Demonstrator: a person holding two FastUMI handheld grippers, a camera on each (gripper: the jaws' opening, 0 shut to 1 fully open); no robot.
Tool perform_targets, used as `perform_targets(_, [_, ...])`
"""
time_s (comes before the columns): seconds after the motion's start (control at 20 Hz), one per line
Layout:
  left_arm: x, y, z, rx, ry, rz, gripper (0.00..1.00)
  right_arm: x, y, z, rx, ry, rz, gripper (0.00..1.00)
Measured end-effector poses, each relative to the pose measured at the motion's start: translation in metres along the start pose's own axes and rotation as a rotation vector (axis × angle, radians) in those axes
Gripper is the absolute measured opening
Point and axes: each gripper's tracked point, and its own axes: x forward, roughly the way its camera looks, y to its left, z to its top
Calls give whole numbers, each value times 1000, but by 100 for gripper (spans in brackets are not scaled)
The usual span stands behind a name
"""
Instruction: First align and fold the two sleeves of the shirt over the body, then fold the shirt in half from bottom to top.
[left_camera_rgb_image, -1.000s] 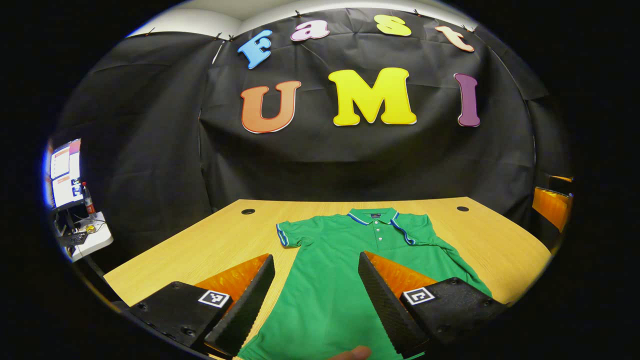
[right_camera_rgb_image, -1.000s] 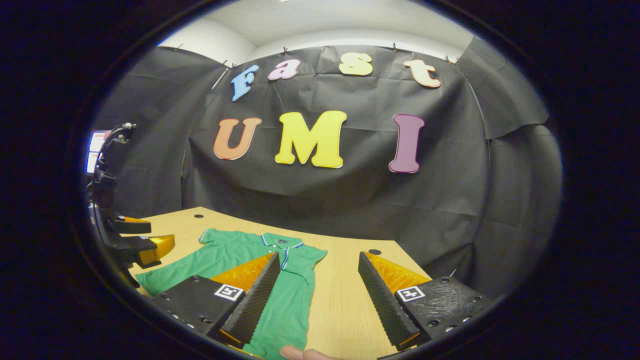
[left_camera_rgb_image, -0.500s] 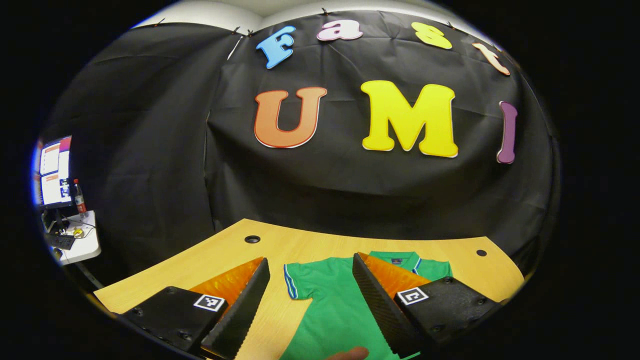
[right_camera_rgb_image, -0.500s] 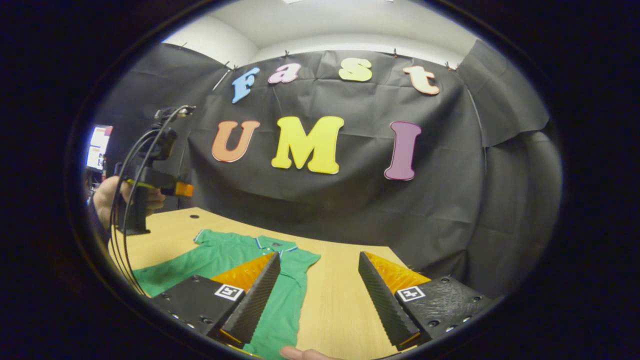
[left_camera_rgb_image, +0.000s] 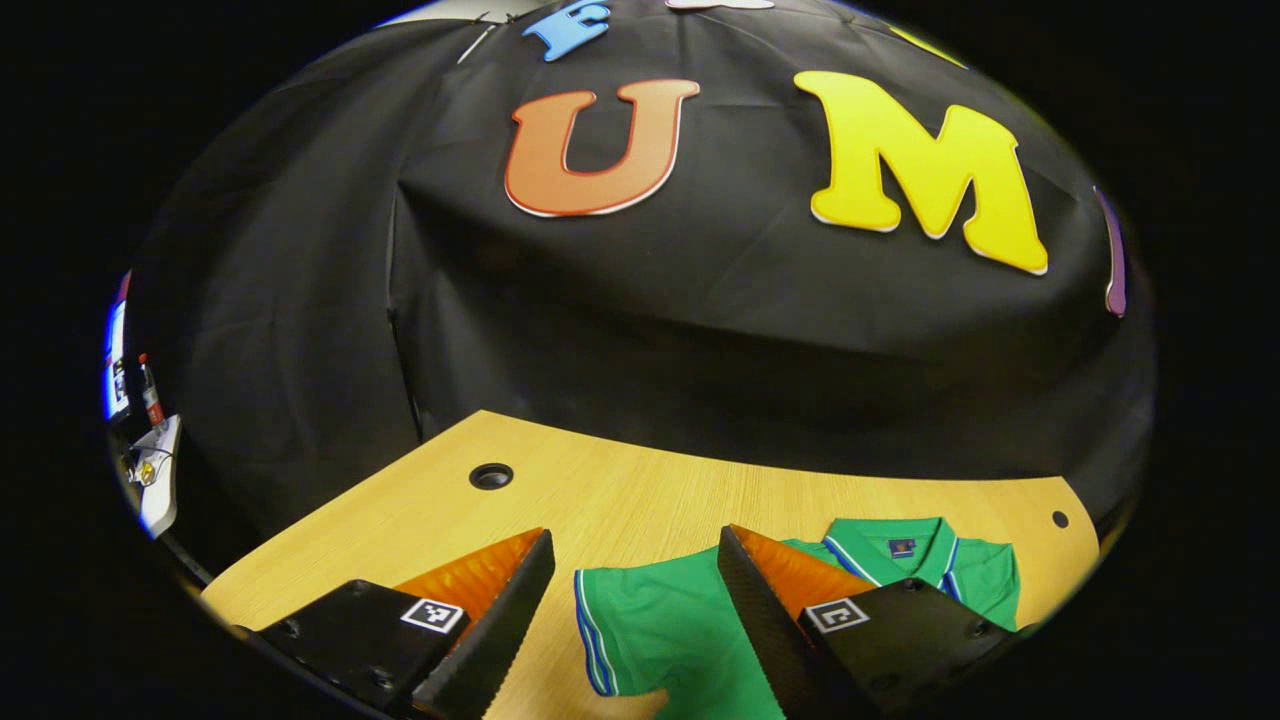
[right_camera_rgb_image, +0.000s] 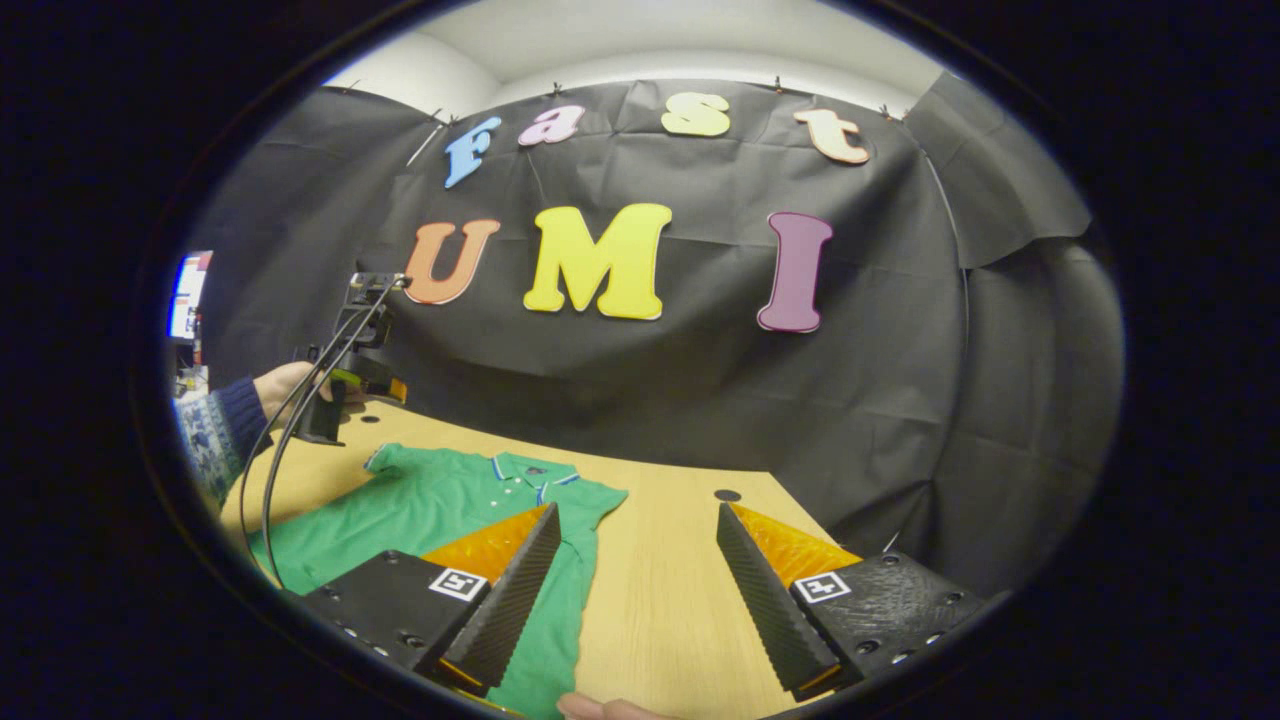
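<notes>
A green polo shirt (right_camera_rgb_image: 430, 505) with a blue-striped collar lies flat on the wooden table (right_camera_rgb_image: 660, 560). In the left gripper view its short sleeve (left_camera_rgb_image: 640, 625) lies between my fingers, with the collar (left_camera_rgb_image: 900, 548) to the right. My left gripper (left_camera_rgb_image: 635, 545) is open above that sleeve and holds nothing. The right gripper view shows that gripper (right_camera_rgb_image: 360, 385) in a hand (right_camera_rgb_image: 285, 385) at the shirt's far left corner. My right gripper (right_camera_rgb_image: 637, 517) is open over the table by the shirt's other sleeve (right_camera_rgb_image: 590, 500), and one finger overlaps the cloth.
The table has cable holes (left_camera_rgb_image: 490, 476) (left_camera_rgb_image: 1060, 519) (right_camera_rgb_image: 727, 495) near its back edge. A black cloth wall (left_camera_rgb_image: 700, 330) stands right behind the table. A monitor (right_camera_rgb_image: 187, 295) and a side desk (left_camera_rgb_image: 155, 470) are off to the left.
My left gripper has moved forward and left, from over the shirt's body to its sleeve near the collar end. The right gripper has hardly moved. Both stay open.
</notes>
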Motion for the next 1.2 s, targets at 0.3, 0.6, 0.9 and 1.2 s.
perform_targets(0.3, [36, 16, -66, -23, 177, 38, 100, 17, 3, -15, -13, 19, 11, 95])
perform_targets(0.6, [45, 22, -104, -64, 266, 47, 90, 22, 9, -23, 17, 40, 41, 95])
perform_targets(0.9, [46, 10, -105, 0, 301, 10, 31, 25, 8, -23, 33, 36, 43, 95])
perform_targets(1.2, [37, 7, -84, 16, 255, 46, 9, 20, 4, -14, 22, 7, 37, 96])
